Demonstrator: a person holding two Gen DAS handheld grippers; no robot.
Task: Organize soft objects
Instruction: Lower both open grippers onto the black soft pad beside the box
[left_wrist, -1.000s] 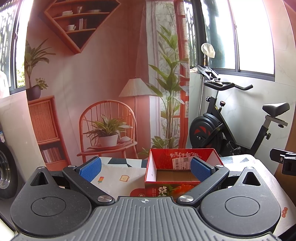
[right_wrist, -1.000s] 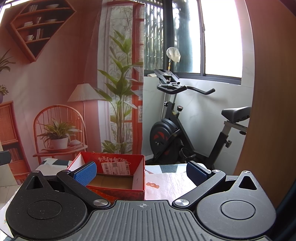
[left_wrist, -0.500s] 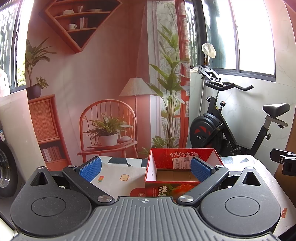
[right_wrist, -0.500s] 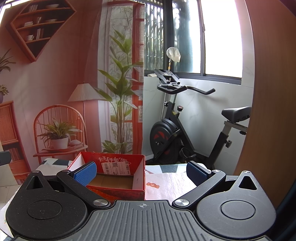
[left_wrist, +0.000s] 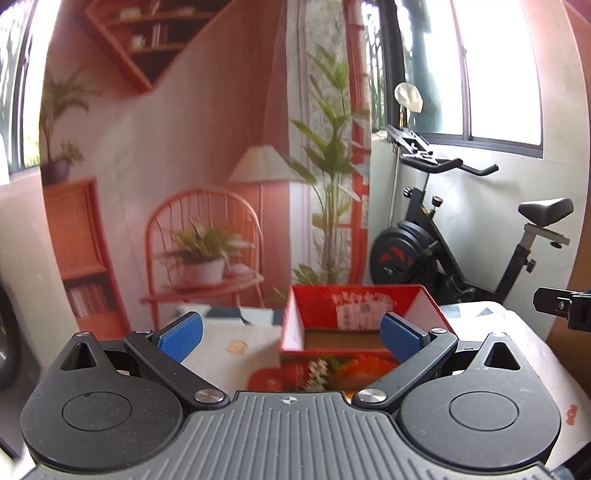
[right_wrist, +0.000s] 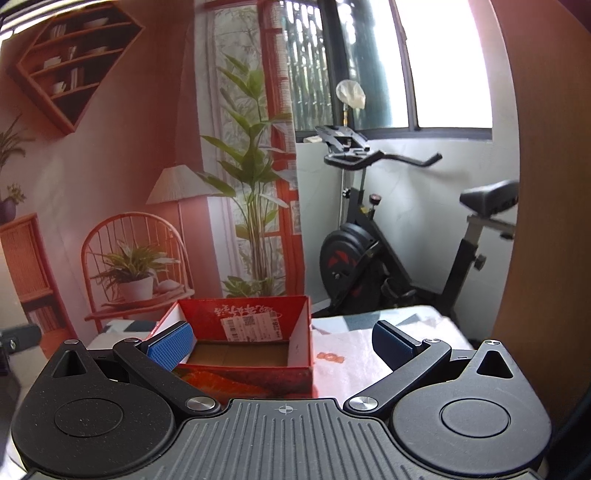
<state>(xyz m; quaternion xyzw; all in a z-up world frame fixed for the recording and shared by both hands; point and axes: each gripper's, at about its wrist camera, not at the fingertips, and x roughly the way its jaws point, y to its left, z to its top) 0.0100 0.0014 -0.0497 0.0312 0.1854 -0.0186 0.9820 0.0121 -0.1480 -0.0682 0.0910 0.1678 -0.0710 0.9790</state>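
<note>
An open red cardboard box (left_wrist: 354, 306) with a white label stands on the patterned tablecloth (left_wrist: 229, 354); its brown inside looks empty. It also shows in the right wrist view (right_wrist: 255, 325). My left gripper (left_wrist: 290, 336) is open and empty, held above the table in front of the box. My right gripper (right_wrist: 282, 341) is open and empty, with the box behind its left finger. No soft objects are in view.
A black exercise bike (right_wrist: 388, 258) stands behind the table at the right. A printed backdrop (left_wrist: 184, 166) of a chair, plants and shelves covers the wall behind. A wooden panel (right_wrist: 546, 221) rises at the right. The other gripper's tip (left_wrist: 561, 306) shows at the right edge.
Both grippers have tilted and shifted slightly; the left wrist view is now blurred by motion. The box has not moved and both grippers stay open.
</note>
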